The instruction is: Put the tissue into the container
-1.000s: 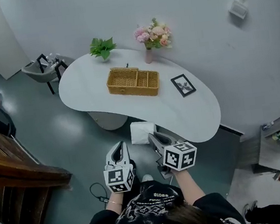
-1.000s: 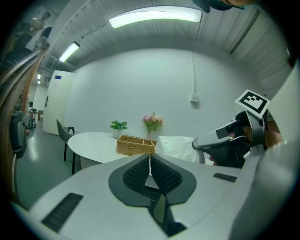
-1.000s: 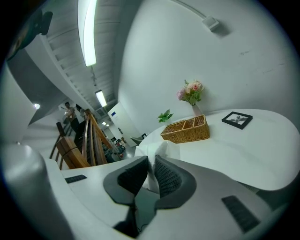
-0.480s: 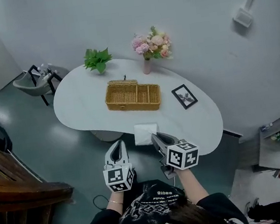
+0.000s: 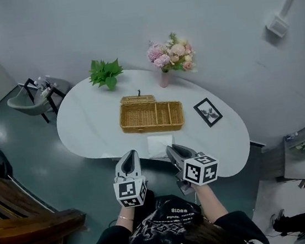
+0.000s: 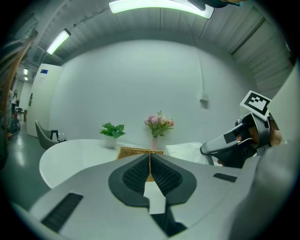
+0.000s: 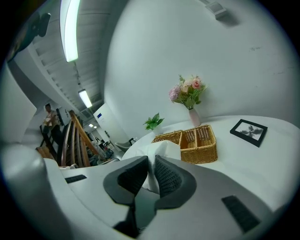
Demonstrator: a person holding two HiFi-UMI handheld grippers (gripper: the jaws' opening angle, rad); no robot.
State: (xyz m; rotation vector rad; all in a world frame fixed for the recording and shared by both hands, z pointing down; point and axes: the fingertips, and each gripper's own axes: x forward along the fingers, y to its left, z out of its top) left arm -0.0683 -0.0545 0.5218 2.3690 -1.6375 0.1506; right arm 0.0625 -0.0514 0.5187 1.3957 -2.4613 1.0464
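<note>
A white tissue [image 5: 160, 145] hangs from my right gripper [image 5: 170, 151], held above the near edge of the white table [image 5: 89, 104]. In the right gripper view the tissue [image 7: 161, 152] is pinched between the dark pads, so that gripper [image 7: 149, 168] is shut on it. The wicker basket [image 5: 151, 114], a long container with several compartments, stands on the table just beyond the tissue; it also shows as the basket [image 7: 193, 140] in the right gripper view. My left gripper [image 5: 128, 160] hovers to the left of the tissue, its pads [image 6: 140, 172] pressed together with nothing between them.
On the table stand a small green plant [image 5: 105, 73], a pink vase of flowers [image 5: 169, 55] and a framed picture [image 5: 208, 112] to the basket's right. A grey chair [image 5: 27, 99] sits off the table's left end. Wooden stair rails [image 5: 20, 214] lie at lower left.
The view has come closer to the table. Both grippers and the tissue now reach over the table's near edge, nearer the basket than a second ago. The grip on the tissue is unchanged.
</note>
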